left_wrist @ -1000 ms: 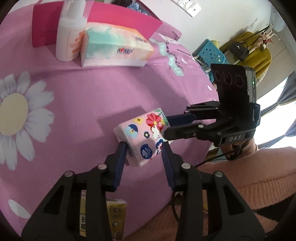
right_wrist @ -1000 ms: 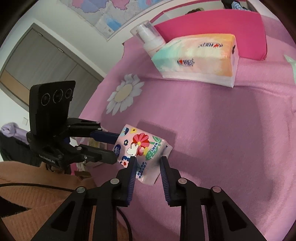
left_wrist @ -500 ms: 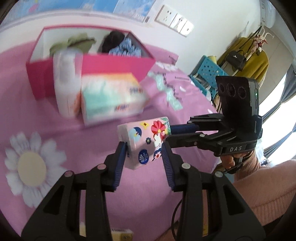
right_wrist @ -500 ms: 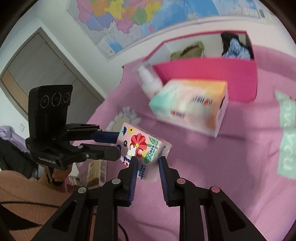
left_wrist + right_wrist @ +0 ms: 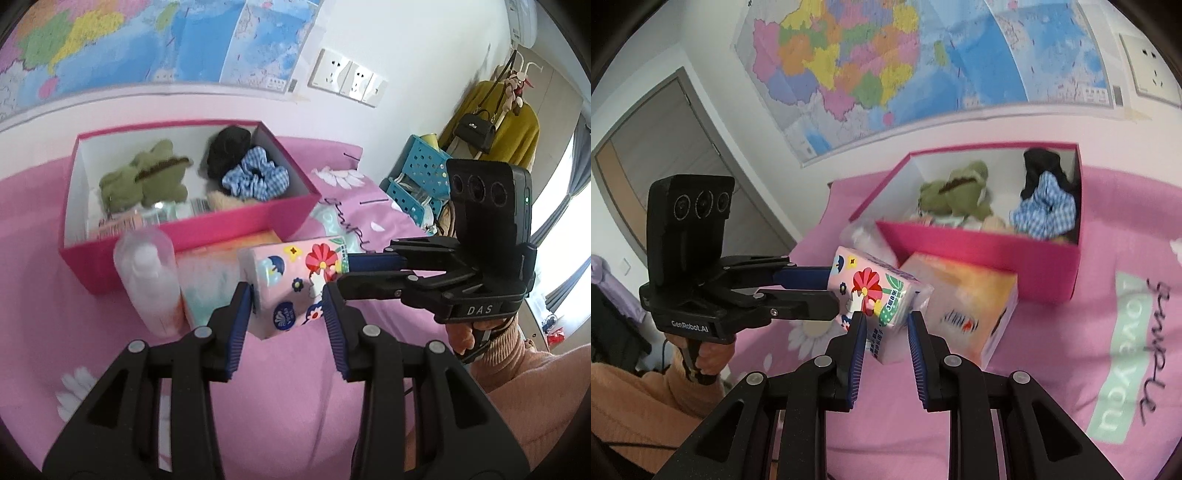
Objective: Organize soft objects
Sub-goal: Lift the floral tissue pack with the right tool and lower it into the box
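A small pink tissue pack with a flower print (image 5: 291, 280) (image 5: 875, 288) hangs in the air above the pink bedspread (image 5: 280, 384). My left gripper (image 5: 287, 295) is shut on its near end. My right gripper (image 5: 886, 319) is shut on its other end, and shows in the left wrist view as the right gripper (image 5: 347, 273) coming in from the right. Behind the pack stands an open pink box (image 5: 221, 229) (image 5: 979, 247) holding a green frog plush (image 5: 144, 177), a black item and a blue checked scrunchie (image 5: 255, 177).
A larger tissue pack (image 5: 967, 302) and a white pump bottle (image 5: 147, 273) stand right in front of the box. A blue crate (image 5: 421, 170) and a coat stand with a yellow garment (image 5: 495, 125) are past the bed's right edge. A map covers the wall behind.
Both grippers have lifted the small pack up off the bedspread together. The views have tilted up, so the open box and the wall now show.
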`<action>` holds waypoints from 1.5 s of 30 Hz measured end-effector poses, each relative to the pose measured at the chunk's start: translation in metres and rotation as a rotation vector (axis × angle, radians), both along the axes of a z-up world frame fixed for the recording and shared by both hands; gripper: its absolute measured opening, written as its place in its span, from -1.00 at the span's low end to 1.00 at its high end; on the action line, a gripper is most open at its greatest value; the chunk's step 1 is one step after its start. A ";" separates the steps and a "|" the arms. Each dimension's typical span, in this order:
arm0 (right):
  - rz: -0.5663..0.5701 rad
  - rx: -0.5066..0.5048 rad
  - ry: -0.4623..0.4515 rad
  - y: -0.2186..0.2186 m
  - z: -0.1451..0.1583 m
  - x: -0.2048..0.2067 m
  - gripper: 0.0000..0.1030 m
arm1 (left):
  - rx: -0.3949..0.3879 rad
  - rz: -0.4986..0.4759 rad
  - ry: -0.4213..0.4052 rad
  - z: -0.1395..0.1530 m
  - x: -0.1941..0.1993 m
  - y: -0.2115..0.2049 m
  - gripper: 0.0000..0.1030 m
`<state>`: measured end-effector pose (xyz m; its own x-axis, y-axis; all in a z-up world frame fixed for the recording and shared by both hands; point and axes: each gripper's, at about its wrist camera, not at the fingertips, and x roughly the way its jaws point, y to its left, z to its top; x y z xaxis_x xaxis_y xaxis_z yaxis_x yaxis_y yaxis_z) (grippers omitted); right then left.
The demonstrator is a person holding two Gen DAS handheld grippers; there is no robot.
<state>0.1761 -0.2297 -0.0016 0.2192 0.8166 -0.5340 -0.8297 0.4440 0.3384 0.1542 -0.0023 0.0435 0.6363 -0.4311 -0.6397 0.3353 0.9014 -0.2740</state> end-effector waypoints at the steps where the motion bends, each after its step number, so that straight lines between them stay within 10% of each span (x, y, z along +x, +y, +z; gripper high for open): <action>1: -0.004 0.002 -0.008 0.002 0.003 0.003 -0.55 | -0.001 0.004 -0.001 0.001 0.002 0.001 -0.20; 21: -0.026 0.020 -0.070 0.051 0.042 0.069 -0.55 | -0.004 0.105 0.024 0.026 0.079 0.038 -0.20; 45: -0.118 -0.091 0.075 0.096 0.000 0.128 -0.39 | 0.044 0.215 0.161 -0.011 0.133 0.061 -0.20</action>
